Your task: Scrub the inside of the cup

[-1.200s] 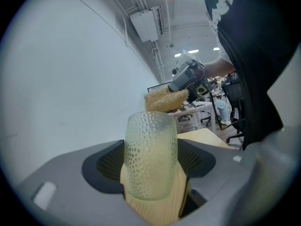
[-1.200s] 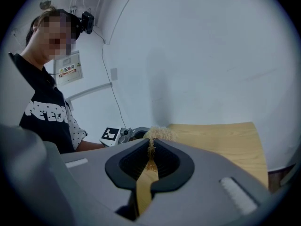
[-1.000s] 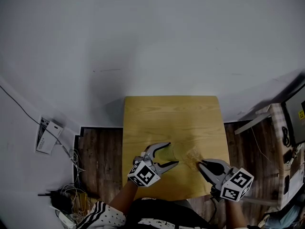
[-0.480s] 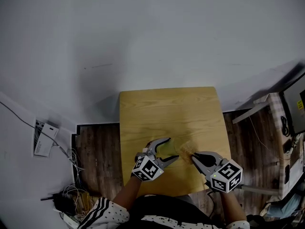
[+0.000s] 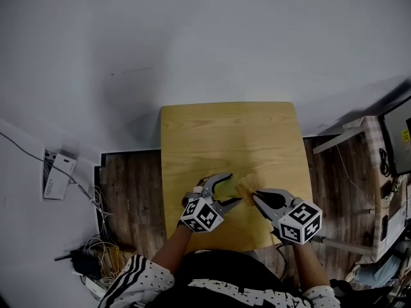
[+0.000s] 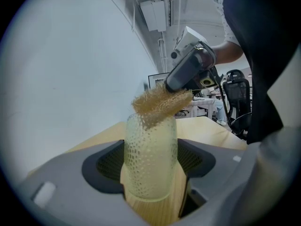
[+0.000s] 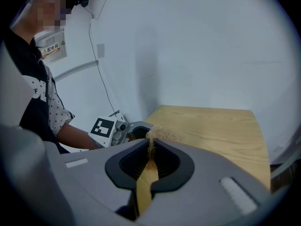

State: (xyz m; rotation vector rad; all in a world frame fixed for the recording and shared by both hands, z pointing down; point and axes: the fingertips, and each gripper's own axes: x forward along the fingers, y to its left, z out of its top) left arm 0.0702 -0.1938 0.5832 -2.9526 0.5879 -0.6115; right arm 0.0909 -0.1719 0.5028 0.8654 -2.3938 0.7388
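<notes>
Cup (image 6: 150, 164) is clamped by its dimpled wall between the wide-spread jaws of your left gripper (image 5: 232, 190), at the 6 o'clock end of the table (image 5: 225, 127) with its mouth toward 3 o'clock. Your right gripper (image 7: 149, 166) is pinched almost closed on the fibrous scrubber (image 6: 160, 102), which sits right at the rim. To scrub well, hold the cup steady, feed the scrubber deep, then sweep it round the wall.
</notes>
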